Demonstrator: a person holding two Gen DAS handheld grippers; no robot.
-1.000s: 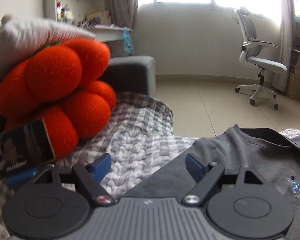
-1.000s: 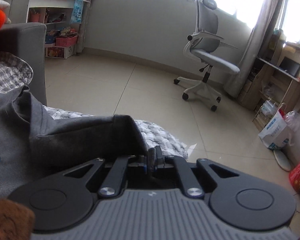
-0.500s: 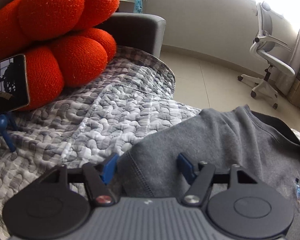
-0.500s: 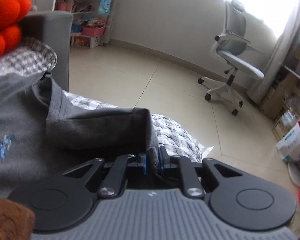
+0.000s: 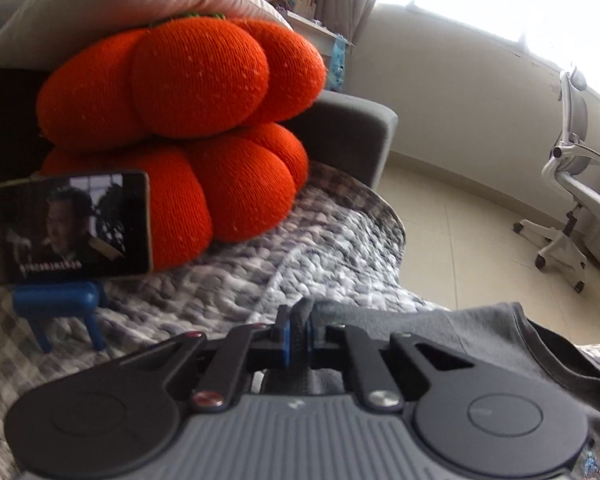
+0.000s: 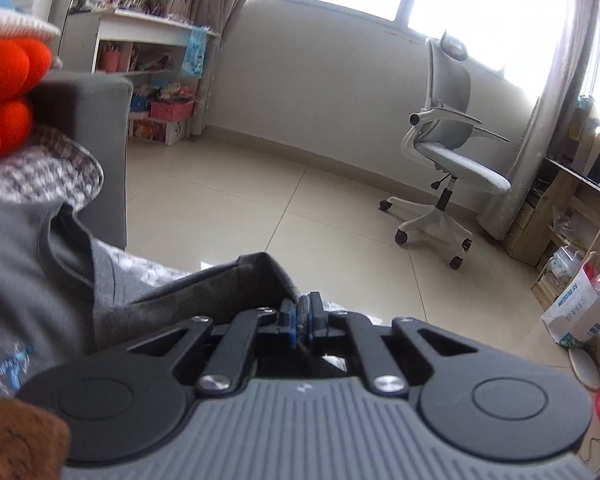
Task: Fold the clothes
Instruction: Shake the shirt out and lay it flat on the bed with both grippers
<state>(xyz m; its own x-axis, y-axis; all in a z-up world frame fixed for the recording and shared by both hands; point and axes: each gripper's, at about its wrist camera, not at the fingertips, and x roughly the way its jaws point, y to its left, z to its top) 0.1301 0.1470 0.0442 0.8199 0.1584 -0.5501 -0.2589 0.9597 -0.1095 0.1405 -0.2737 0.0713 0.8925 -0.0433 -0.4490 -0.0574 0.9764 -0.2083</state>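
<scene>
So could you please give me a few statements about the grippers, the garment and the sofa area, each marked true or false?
1. The left gripper is shut on the grey garment. True.
2. The right gripper is open and holds nothing. False: its fingers are closed on a fold of the same grey garment.
3. The phone shows a lit picture and sits on a blue stand. True.
4. The cushion behind the phone is green. False: it is orange.
5. The office chair lies tipped over on the floor. False: it stands upright on its wheels.
</scene>
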